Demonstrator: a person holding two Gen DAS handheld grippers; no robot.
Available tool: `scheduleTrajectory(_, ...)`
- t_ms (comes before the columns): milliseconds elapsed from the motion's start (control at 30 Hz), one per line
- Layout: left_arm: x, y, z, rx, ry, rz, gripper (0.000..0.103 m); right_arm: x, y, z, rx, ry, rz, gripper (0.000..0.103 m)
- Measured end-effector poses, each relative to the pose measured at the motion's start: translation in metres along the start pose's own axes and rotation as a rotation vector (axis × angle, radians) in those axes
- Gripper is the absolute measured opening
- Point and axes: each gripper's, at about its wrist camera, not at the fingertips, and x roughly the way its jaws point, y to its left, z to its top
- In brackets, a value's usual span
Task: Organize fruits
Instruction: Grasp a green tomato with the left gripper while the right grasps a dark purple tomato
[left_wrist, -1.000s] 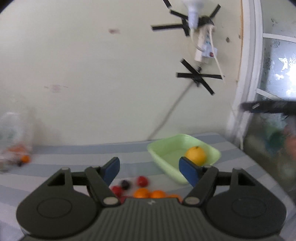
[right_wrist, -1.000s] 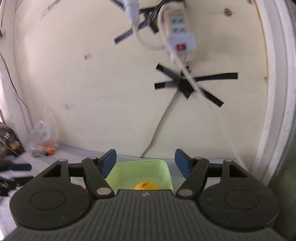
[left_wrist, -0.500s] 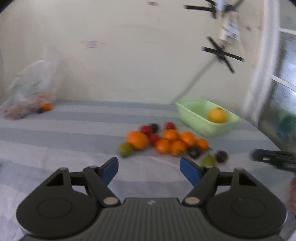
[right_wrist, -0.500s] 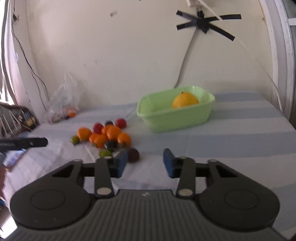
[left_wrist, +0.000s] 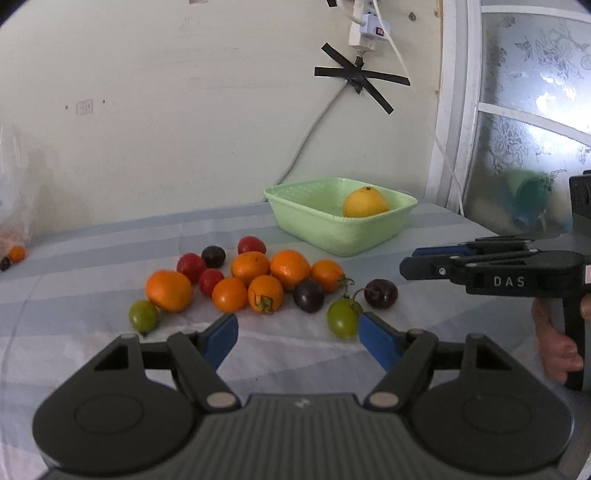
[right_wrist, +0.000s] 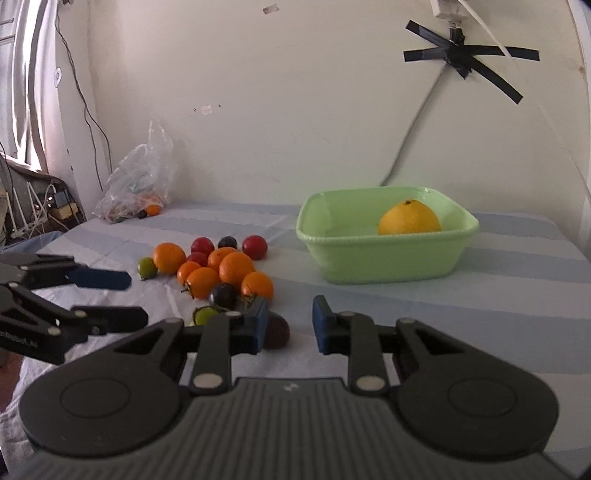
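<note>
Right wrist view, dark plum (right_wrist: 276, 331) half hidden behind right hand-held gripper (right_wrist: 290, 325)

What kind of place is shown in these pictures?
Probably a room in a home: a surface under a striped cloth, a power strip taped to the wall, and a frosted window beside it.
</note>
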Motion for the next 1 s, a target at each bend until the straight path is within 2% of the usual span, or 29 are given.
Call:
scheduleTrajectory(167,0.006,-0.001,-0.001,0.042,0.015,-0.011,0.074,0.001,0.002,-0.002,-0.016,0.001,-0.004,0.029)
scheduleTrajectory(400,0.005,0.009,0.001,0.016,0.003,-0.033,0.074,0.003,0.003,0.000,-0.015,0.012,0.018,0.029)
scheduleTrajectory(600,0.010,-0.009,-0.003,0.110,0.008,-0.077,0.074,0.003,-0.001,0.001,-0.002,0.028,0.034,0.029)
scheduleTrajectory(767,0.024,-0.021,-0.004,0.164,0.030,-0.104,0.074,0.010,0.005,0.001,-0.075,0.098,0.058,0.031)
scheduleTrajectory(867,0.035,-0.024,-0.003,0.176,0.057,-0.118,0.063,0.016,0.008,0.005,-0.103,0.119,0.070,0.031)
scheduleTrajectory(1000,0.043,-0.028,0.001,0.189,0.061,-0.116,0.058,0.027,0.011,0.007,-0.143,0.141,0.071,0.032)
